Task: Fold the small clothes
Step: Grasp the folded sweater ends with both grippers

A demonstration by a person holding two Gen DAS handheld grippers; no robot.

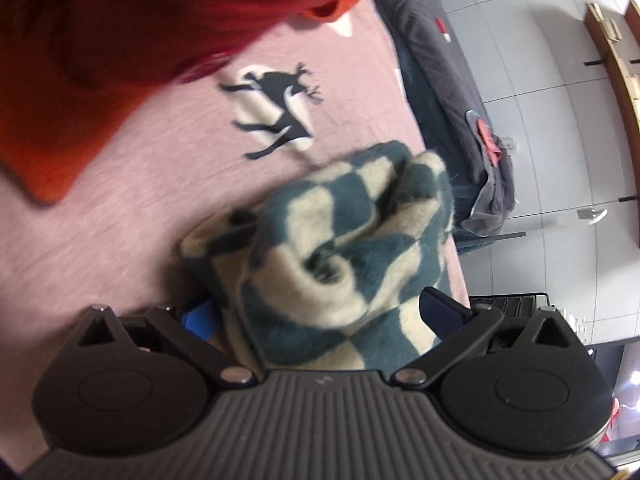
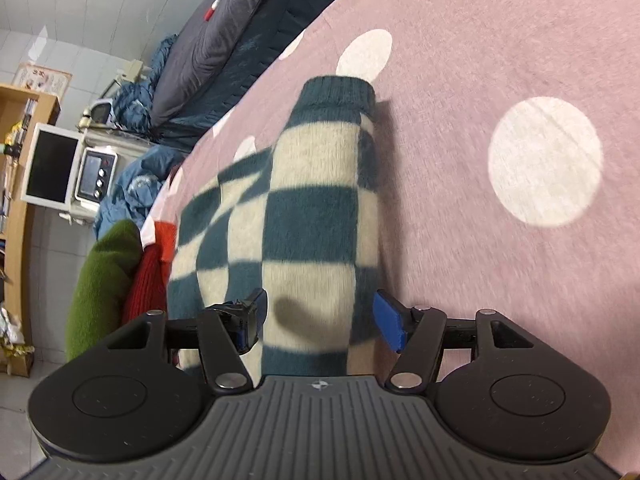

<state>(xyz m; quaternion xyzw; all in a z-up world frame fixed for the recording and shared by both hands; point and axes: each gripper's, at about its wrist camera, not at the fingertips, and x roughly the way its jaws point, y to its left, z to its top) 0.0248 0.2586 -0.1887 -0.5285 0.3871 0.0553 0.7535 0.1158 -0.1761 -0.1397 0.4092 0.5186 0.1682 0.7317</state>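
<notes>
Checked sweater [image 2: 304, 216] half laid out on the pink bedspread [image 2: 500, 60], one sleeve running straight away to its dark cuff [image 2: 338, 96], flat and tidy. Other end bunched in a fat wad [image 1: 332, 248] between the fingers of the left tongs [image 1: 320, 316], near the bed's edge, close to the deer print [image 1: 276, 108]. Looks clamped on that wad, though cloth hides the left finger, so hard to swear to it.

Right tongs [image 2: 318, 320] standing apart, blue pads [image 2: 390, 320] straddling the sleeve, hovering just over it, nothing pinched.

Risks from here, as a guess. Thick, fuzzy knit in a loose bundle: liable to slip out of the left grip mid-lift and flop down crooked. Too many layers caught at once, too, so a pull would likely drag the whole body along instead of one edge and ruck up the flat sleeve. Right side unpinned: nothing to hold the sleeve if the left hauls. Bed edge right there, with a chance of cloth sliding off toward the floor. Red knit [image 1: 120, 20] and green one [image 2: 104, 280] lying close by, easy to snag.
</notes>
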